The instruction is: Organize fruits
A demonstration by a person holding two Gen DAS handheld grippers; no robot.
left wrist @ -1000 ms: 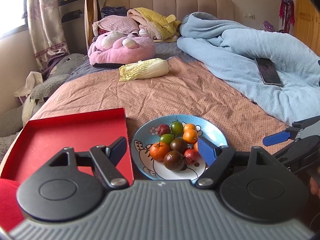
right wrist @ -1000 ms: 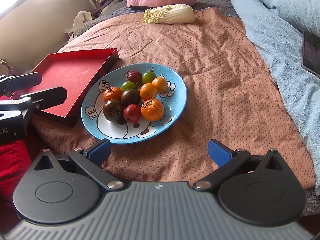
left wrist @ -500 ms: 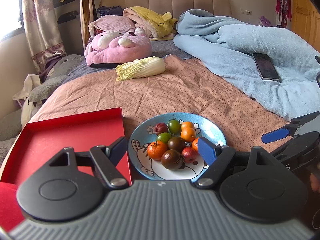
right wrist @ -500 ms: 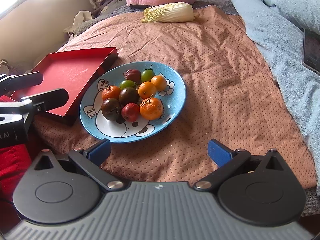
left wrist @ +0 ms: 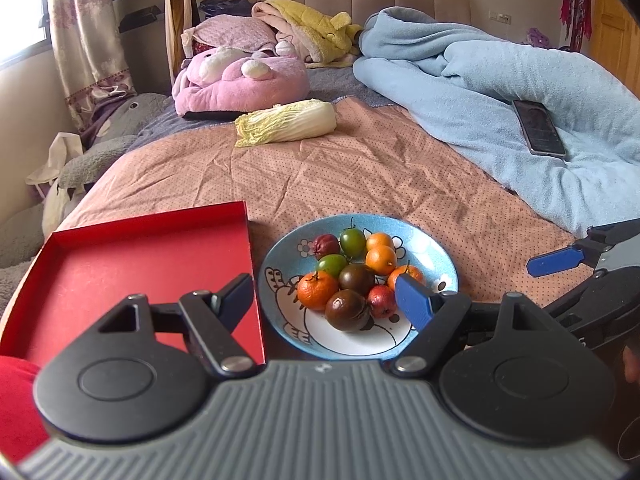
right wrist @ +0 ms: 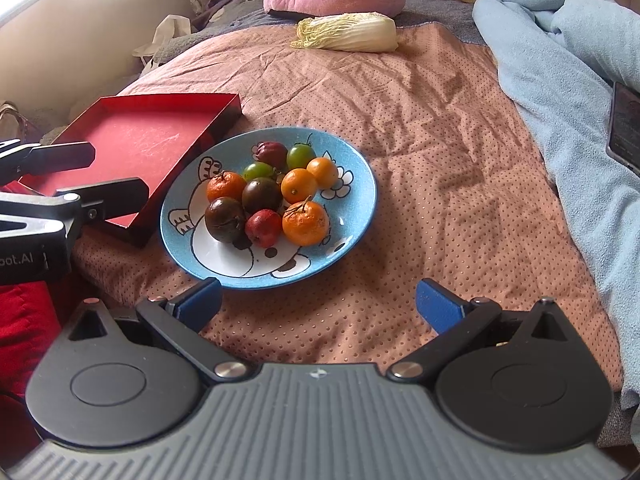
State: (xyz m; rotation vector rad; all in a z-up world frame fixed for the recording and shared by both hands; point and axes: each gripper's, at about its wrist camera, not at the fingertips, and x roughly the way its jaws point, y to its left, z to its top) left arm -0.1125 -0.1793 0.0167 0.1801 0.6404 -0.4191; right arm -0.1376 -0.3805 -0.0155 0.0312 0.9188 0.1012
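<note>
I have both claws hanging just short of the plate point(right wrist: 360, 216), each spread wide and empty. The left gripper point(left wrist: 324, 296) has the fruit framed between its fingers: the big dark tomato point(left wrist: 346, 315) sits at the near front of the pile, dead ahead, with an orange point(left wrist: 318, 290) just to its left. The right gripper point(right wrist: 318, 304) points at the bedspread point(right wrist: 440, 160), and the plate lies ahead and a little left of its midline; the near orange point(right wrist: 305, 222) is the closest piece to it.

The red tray point(left wrist: 140, 264), bare inside, lies left of the plate with their edges nearly touching; from here I cannot tell if they actually meet. So the fruit travels leftward, and my left claw is the nearer one to both pile and tray. The fruits are round, so no axis matters; I judge that the crowding between neighbours does.
</note>
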